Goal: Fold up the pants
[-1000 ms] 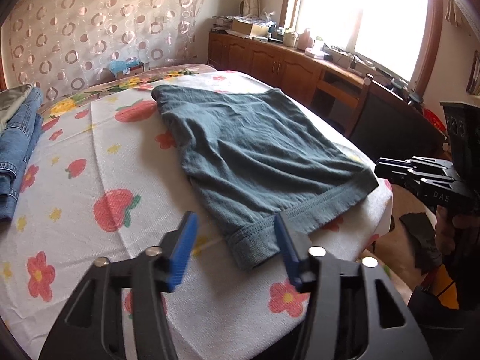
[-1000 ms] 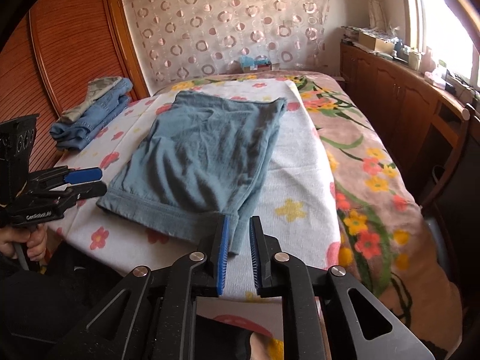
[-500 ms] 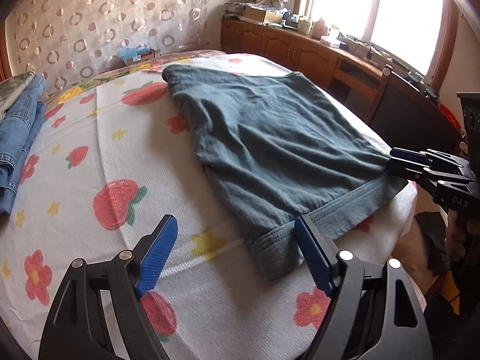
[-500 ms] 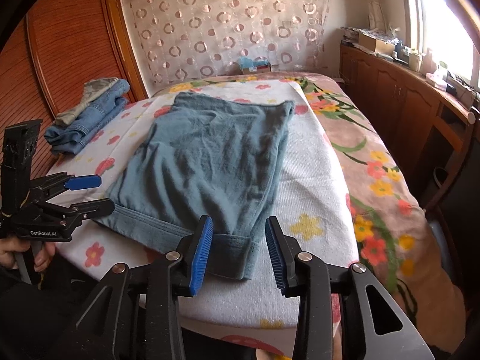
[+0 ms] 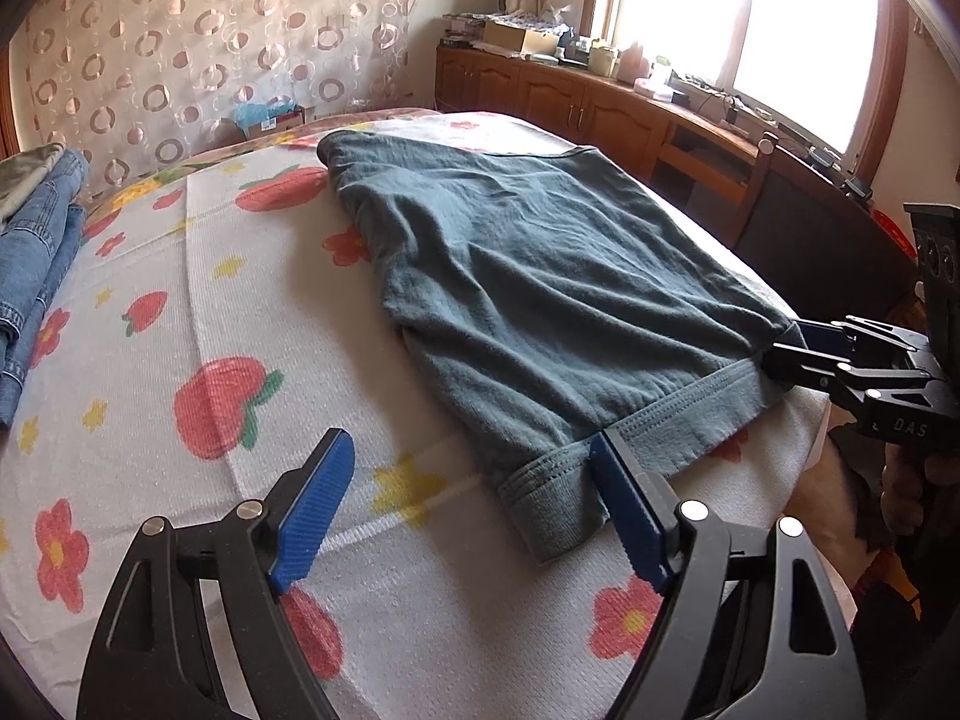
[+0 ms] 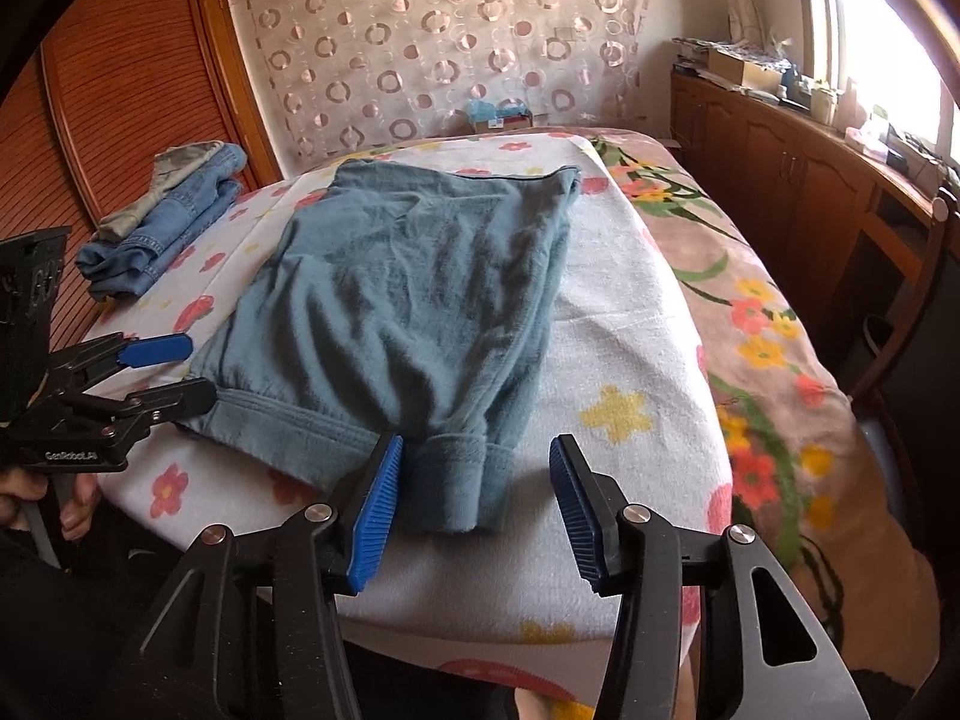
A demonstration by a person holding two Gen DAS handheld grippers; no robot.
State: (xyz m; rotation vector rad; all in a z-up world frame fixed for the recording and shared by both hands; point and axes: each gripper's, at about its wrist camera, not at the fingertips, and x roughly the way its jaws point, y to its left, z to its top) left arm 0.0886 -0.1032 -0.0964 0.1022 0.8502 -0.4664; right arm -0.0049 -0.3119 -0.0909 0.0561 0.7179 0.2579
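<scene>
Two black handheld grippers with blue ribbed pads, one at each near corner of the folded teal-grey soft cotton pants (image 5: 540, 276) (image 6: 414, 294). Pants flat on the white floral-print towel (image 5: 198, 312) (image 6: 624, 324) that covers the bed, banded hem along the near edge, the rest stretching toward the far wall. Left gripper (image 5: 465, 498) (image 6: 174, 369) with fingers wide apart, the thick rolled hem corner between them, close against the right pad (image 5: 630, 522) but unclamped; left pad (image 5: 312, 510) over bare towel. Right gripper (image 6: 474, 498) (image 5: 792, 348) opening, jaws at a moderate spread, the other hem corner between them, just beside the left pad (image 6: 375, 516), right pad (image 6: 576, 516) clear of the cloth. From the left wrist view, right gripper's tips at the pants' right edge; contact there impossible to tell. Stack of folded blue denim jeans (image 5: 36, 252) (image 6: 162, 222) at the far left of the bed, well apart from the pants. Pink flowered blanket (image 6: 756, 300) along the right side, wooden cabinets (image 5: 576, 108) (image 6: 798, 180) beyond under a bright window (image 5: 774, 24). Curtain with ring pattern (image 5: 180, 42) (image 6: 444, 42) across the far wall.
</scene>
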